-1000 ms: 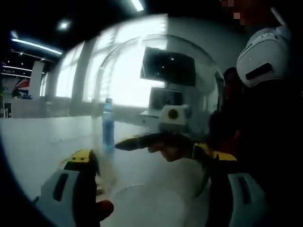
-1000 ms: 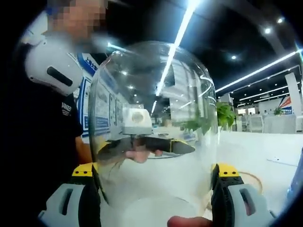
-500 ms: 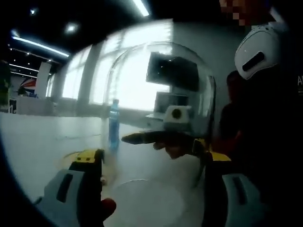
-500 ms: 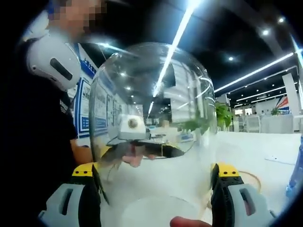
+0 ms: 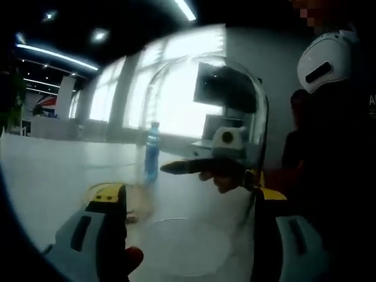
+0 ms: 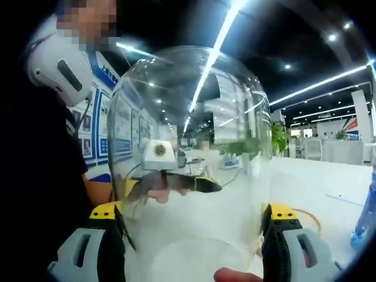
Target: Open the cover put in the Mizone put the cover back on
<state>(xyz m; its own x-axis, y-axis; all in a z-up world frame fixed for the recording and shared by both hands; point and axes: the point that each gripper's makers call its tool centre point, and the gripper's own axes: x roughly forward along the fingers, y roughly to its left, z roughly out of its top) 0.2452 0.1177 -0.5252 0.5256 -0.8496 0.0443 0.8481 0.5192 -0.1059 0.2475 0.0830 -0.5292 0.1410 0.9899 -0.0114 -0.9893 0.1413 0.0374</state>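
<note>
Broad white bench (image 5: 53, 170), smooth and faintly glossy, spread beneath everything in both views.

Tall clear glass dome cover (image 6: 194, 153), rounded on top and straight-walled below, lifted off the bench and held upright between both tools. In the left gripper view the same cover (image 5: 200, 135) seen against bright windows, its round open rim low in the picture.

Left tool (image 5: 188, 247): grey jaws with yellow tips spread wide, one pressed against each side of the dome's lower wall, so clamped on the cover. A fingertip showing at the bottom beside the left jaw.

Right tool (image 6: 194, 247): same grey-and-yellow jaws, likewise wide apart and bearing on opposite sides of the cover's wall, holding it. Seen through the glass from each side, the opposite tool levelled toward the camera, with a bare hand (image 6: 167, 191) wrapped under it.

Slim blue Mizone bottle (image 5: 151, 154), translucent plastic, standing upright on the bench well behind the dome; a blue sliver of it (image 6: 365, 214) at the right edge of the right gripper view.
</note>
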